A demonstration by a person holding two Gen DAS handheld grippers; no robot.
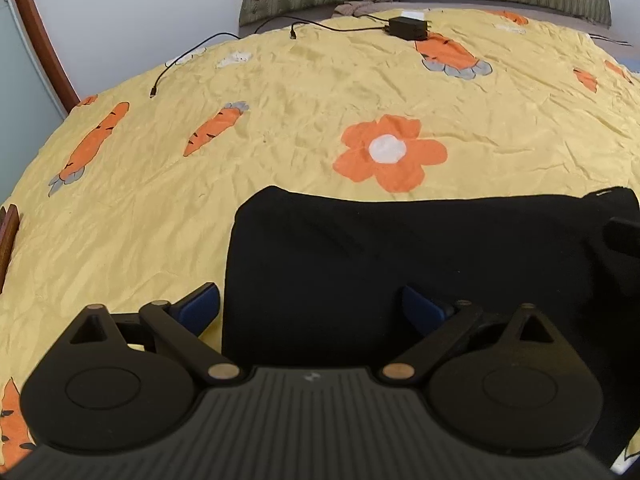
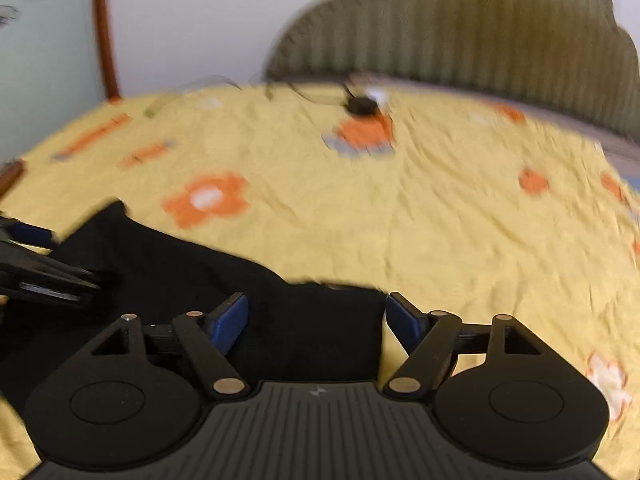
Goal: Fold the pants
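The folded black fabric pants (image 1: pixel 400 256) lie flat on the yellow bedspread with orange carrots and flowers (image 1: pixel 280 92). The left tool (image 1: pixel 311 308) and right tool (image 2: pixel 316 320) both hang released over the pants' near edge, blue pads spread wide and gripping nothing. No readable writing or brand shows.

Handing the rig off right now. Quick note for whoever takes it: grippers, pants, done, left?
Left gripper: open, empty, over the left edge of the pants.
Right gripper: open, empty, at the pants' right end; the right wrist view is motion-blurred.
Pants: black, lying flat as a compact rectangle on the yellow bedspread, near edge of the bed, just below the orange flower print.
Done: they look already folded at least once; how many folds cannot be told.
Left: probably one more fold or a final tidy, then check the edges line up.
Note: black adapter and cable lie at the far side, well away from the pants.
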